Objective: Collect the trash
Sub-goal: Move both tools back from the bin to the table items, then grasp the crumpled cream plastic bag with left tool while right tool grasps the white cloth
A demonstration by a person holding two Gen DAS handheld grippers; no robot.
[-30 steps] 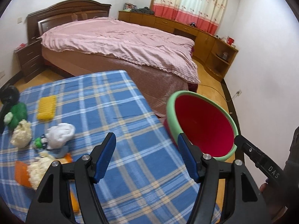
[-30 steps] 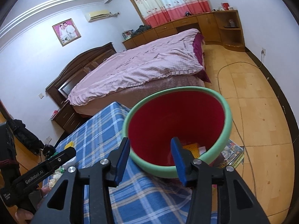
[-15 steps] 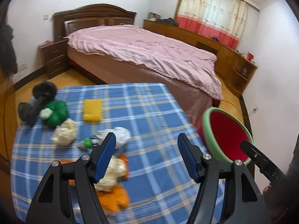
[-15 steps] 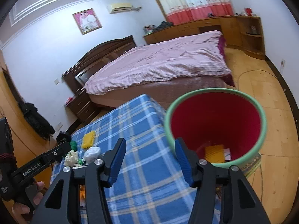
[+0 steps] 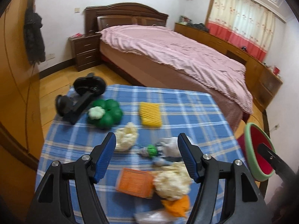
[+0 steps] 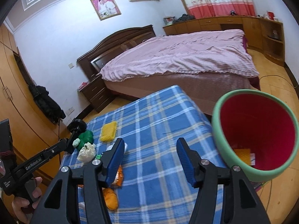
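Both the left gripper [image 5: 146, 155] and right gripper [image 6: 150, 160] gape empty; the crumpled tissue wad [image 5: 172, 183], just below the left fingers, looks light and squashy, best pinched mid-bulk

Both wrist cams downward, shared table [image 5: 186, 112]

Checked blue cloth [image 5: 186, 112] covers the counter, soft and matt. The bin [image 6: 256, 136] at lower right looks like smooth matt plastic. Crumpled paper wad [image 5: 126, 137] is rough; the floor [image 5: 56, 78], glossy wood.
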